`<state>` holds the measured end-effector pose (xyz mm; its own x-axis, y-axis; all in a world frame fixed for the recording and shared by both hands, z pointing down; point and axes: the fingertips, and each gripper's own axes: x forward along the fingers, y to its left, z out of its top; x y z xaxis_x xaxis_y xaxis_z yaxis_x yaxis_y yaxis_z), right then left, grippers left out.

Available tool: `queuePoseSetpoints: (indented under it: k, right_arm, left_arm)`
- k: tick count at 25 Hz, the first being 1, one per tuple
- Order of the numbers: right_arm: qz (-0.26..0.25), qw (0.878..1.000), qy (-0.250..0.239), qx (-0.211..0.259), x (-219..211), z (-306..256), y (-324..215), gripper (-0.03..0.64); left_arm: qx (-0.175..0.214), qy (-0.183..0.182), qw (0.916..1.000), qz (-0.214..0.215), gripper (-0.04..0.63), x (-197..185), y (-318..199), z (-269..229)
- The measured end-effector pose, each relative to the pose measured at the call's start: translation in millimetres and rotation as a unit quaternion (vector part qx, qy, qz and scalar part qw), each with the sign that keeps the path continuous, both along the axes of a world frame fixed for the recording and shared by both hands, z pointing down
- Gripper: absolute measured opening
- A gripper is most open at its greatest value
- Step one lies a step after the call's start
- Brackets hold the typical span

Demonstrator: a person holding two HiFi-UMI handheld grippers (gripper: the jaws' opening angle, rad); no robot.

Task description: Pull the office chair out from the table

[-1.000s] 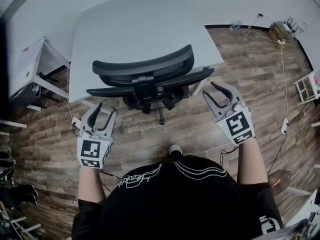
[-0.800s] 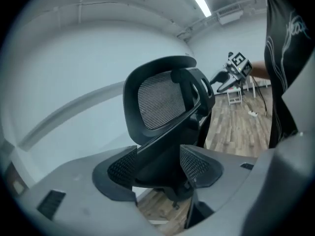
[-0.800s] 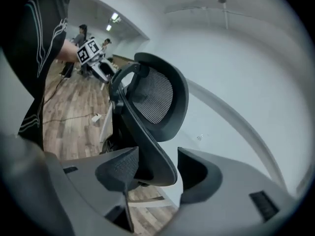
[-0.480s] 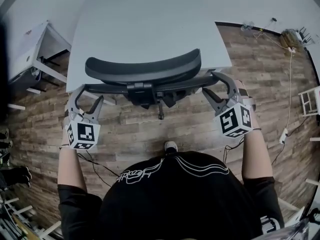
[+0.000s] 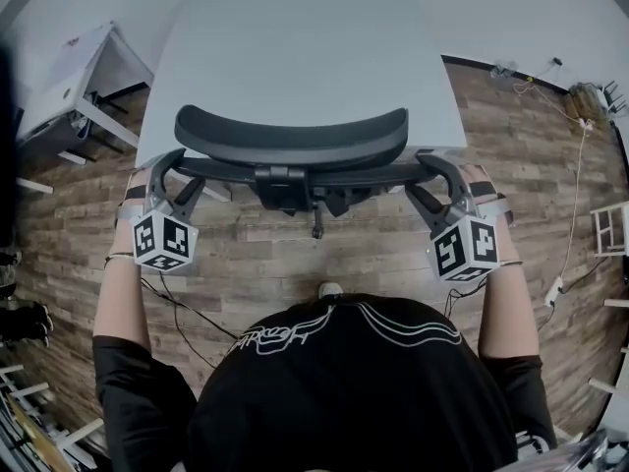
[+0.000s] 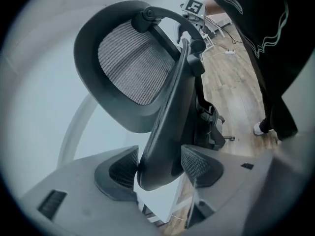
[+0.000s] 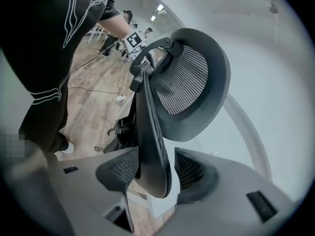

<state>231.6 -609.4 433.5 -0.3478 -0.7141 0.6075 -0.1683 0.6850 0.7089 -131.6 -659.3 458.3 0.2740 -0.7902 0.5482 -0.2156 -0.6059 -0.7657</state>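
Observation:
A black office chair stands tucked under the grey table, its curved headrest over the table edge. My left gripper is at the left end of the backrest. My right gripper is at the right end. In the left gripper view the jaws stand wide with the backrest edge between the pads, not squeezed. In the right gripper view the jaws likewise straddle the backrest edge, with a gap on one side. The mesh headrest rises beyond.
Wood-plank floor lies around the chair. A white side desk stands at the left. Cables and a white rack are at the right. The person's shoe is just behind the chair base.
Both grippers have moved forward and down from behind the chair to the two ends of the backrest. They rolled, opened wide, and now straddle its edges.

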Motion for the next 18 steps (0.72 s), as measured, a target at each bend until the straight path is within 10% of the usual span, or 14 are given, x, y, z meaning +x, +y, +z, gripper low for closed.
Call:
queuePoseSetpoints:
  k: [18]
  right_arm:
    - [0.014, 0.998, 0.056, 0.001, -5.9, 9.3, 2.2, 0.198]
  left_arm:
    - [-0.038, -0.006, 0.9993, 0.001, 0.216, -8.2, -0.7, 6.5]
